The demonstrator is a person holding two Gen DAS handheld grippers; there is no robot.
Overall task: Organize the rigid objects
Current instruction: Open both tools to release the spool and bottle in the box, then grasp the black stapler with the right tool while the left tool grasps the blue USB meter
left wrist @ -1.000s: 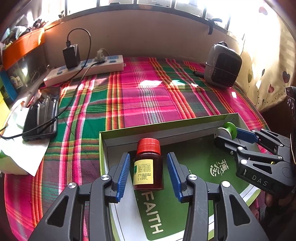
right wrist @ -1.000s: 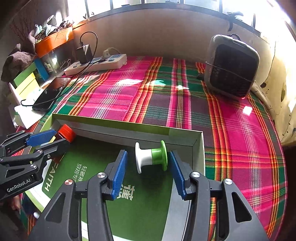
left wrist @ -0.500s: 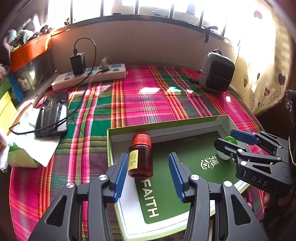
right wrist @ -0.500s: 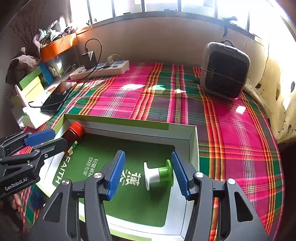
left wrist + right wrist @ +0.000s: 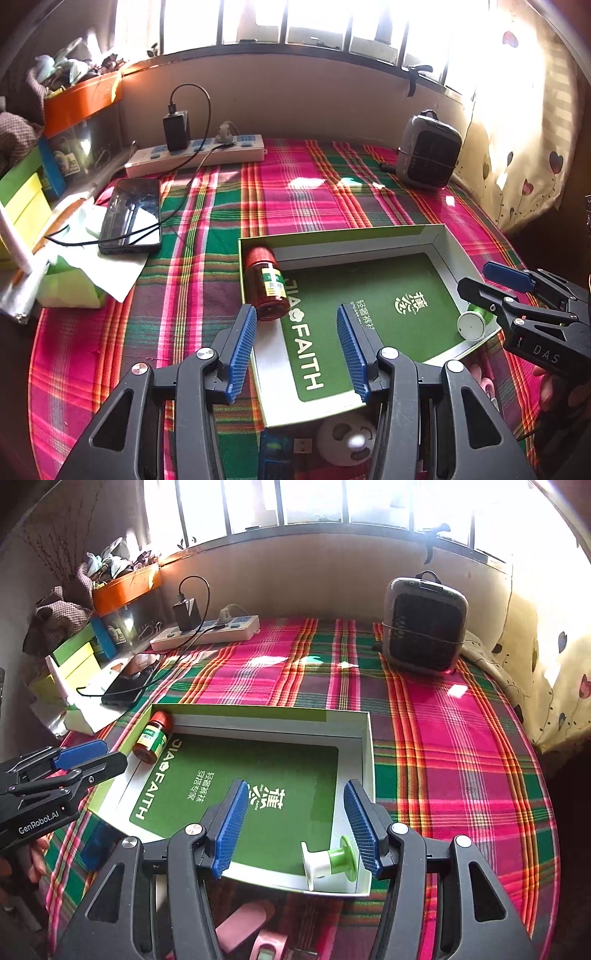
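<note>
Both grippers hang above the near edge of a shallow open box (image 5: pixel 436 236) lying on the plaid-covered surface (image 5: pixel 314 192), each pointing forward toward the window. The left gripper (image 5: pixel 297 349) has its blue-padded fingers spread wide and empty; its body reads "GenRobot.AI" in the right wrist view. The right gripper (image 5: pixel 295 825) is likewise spread with nothing between its fingers; "DAS" shows on its side in the left wrist view. A brown bottle (image 5: pixel 267 286) with a red cap and a yellow-green label, its print too small to read, lies on its side in the box's far left corner. A green and white spool (image 5: pixel 330 860) lies in the near right corner, just beside the right finger. The green box floor reads "JIA FAITH" with Chinese characters.
</note>
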